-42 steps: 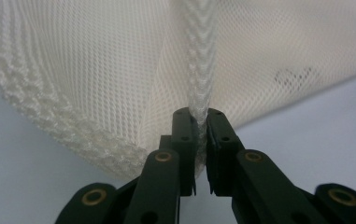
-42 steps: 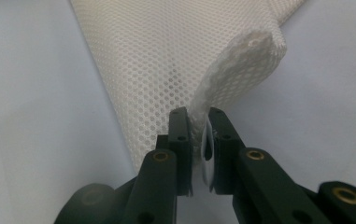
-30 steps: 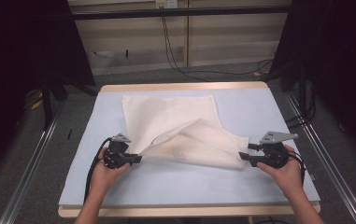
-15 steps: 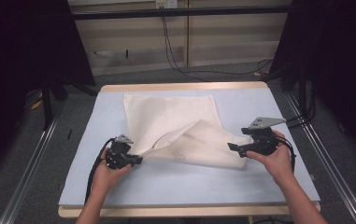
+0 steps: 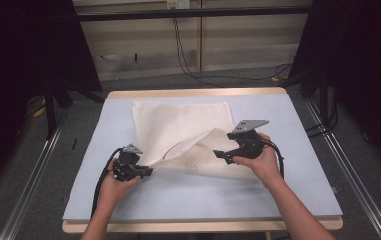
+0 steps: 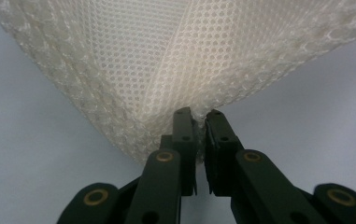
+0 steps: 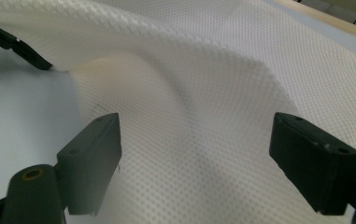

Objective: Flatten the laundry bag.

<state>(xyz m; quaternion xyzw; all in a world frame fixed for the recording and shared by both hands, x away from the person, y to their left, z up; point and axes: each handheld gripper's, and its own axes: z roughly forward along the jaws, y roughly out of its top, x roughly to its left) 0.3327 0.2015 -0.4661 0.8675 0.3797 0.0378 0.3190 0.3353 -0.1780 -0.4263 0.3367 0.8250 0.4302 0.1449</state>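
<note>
Two grippers work a white mesh bag point(image 5: 183, 135) on a pale blue table mat point(image 5: 298, 180).

Near the mat's front left, the left gripper point(image 5: 145, 171) pinches one corner of the bag, its jaws clamped tight on the netting (the left gripper view shows the honeycomb weave bunched between the black pads point(image 6: 185, 135)). From that corner the bag fans out toward the far side, partly folded over itself, its far edge lying flat near the wooden table rim point(image 5: 198, 93). The right gripper point(image 5: 217, 153) hovers over the bag's folded middle, jaws spread wide after just opening, with mesh beneath them but nothing pressed between the pads point(image 7: 96, 154).
</note>
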